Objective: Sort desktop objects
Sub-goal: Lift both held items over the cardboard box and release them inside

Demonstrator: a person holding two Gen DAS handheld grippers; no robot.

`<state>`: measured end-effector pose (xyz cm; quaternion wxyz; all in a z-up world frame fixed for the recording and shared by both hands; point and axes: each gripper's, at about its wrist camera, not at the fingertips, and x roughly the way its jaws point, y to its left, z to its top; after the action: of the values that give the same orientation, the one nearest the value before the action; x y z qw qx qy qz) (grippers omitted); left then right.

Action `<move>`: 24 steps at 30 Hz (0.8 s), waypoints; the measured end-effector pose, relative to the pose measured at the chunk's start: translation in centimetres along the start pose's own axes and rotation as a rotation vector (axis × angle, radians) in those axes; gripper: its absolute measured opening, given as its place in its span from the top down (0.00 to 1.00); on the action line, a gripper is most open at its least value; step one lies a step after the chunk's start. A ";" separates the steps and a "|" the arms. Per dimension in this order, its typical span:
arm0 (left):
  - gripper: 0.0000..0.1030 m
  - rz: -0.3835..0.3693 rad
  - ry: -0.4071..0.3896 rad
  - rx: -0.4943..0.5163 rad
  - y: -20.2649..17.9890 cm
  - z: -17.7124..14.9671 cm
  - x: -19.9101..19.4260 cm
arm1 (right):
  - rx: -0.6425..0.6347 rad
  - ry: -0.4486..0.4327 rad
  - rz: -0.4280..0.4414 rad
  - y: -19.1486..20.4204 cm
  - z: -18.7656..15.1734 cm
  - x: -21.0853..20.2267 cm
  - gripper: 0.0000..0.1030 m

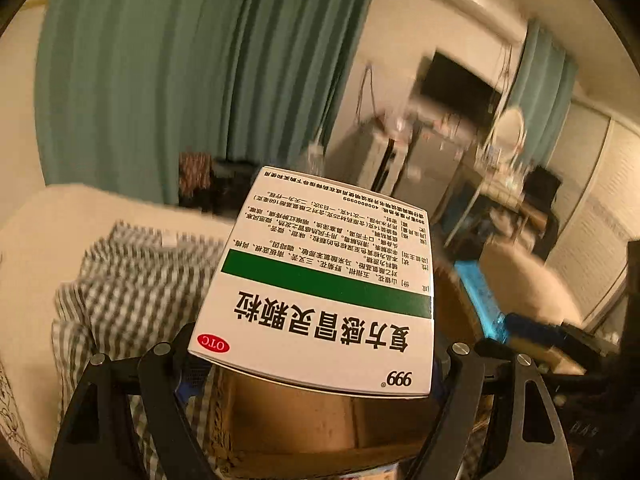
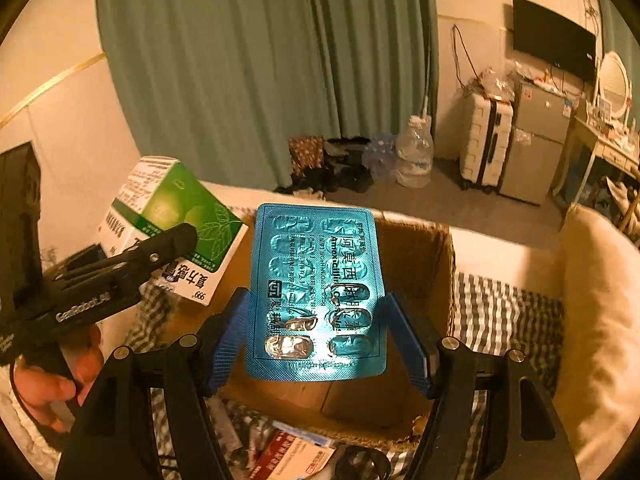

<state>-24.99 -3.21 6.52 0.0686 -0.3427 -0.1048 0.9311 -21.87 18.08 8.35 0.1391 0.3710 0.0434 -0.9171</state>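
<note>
Both loads hang over the open carton [image 2: 416,264]: right gripper [image 2: 316,332] clamps the blister [image 2: 316,280], long axis forward; left gripper [image 1: 312,364] clamps the box [image 1: 320,288], nearer the carton's left edge.

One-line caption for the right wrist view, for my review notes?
Right gripper holds a blue pill sheet above a cardboard box; left gripper carries a medicine box.

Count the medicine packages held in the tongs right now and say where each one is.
2. A white and green medicine box sits in the left tongs; a blue blister pack sits in the right tongs. More packaging lies below, partly hidden.
</note>
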 end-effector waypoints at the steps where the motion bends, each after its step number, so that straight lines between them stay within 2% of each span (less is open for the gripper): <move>1: 0.19 0.022 0.019 0.004 0.0 -0.5 0.6 | 0.005 0.009 -0.008 -0.2 -0.3 0.4 0.34; 5: 0.19 0.065 0.008 0.020 0.3 -1.2 1.5 | 0.007 0.026 -0.038 -0.4 -0.7 1.3 0.34; 7: 0.19 0.057 0.032 0.018 0.4 -0.9 1.9 | -0.006 0.041 -0.065 0.2 -0.3 2.1 0.34; 9: 0.19 0.047 0.022 -0.005 0.4 -0.7 1.8 | 0.043 0.052 -0.071 -0.1 0.0 2.8 0.34; 11: 0.19 0.047 0.016 0.032 -0.2 -0.4 1.8 | 0.086 0.065 -0.077 -1.1 0.3 3.6 0.34; 14: 0.19 0.102 -0.021 0.085 -1.3 -0.5 2.0 | 0.117 0.075 -0.105 -2.0 0.5 4.6 0.34; 17: 0.19 0.066 0.013 0.078 -1.1 -1.1 3.1 | 0.117 0.078 -0.149 -2.9 0.4 5.5 0.34; 21: 0.17 0.069 0.018 0.077 -1.0 -1.3 3.9 | 0.128 0.075 -0.148 -4.2 0.4 6.1 0.33; 22: 0.15 0.079 0.017 0.083 -1.1 -1.4 3.9 | 0.127 0.070 -0.145 -4.3 0.5 6.2 0.31; 23: 0.12 0.103 0.018 0.095 -1.2 -1.4 3.9 | 0.124 0.060 -0.142 -4.4 0.5 6.1 0.19; 24: 0.09 0.133 0.020 0.105 -1.3 -1.4 4.0 | 0.118 0.049 -0.140 -4.4 0.6 5.9 0.15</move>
<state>-27.00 -0.94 3.29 0.0255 -0.3540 -0.0323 0.9344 -27.58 20.90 4.55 0.0514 0.3969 0.0184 -0.9162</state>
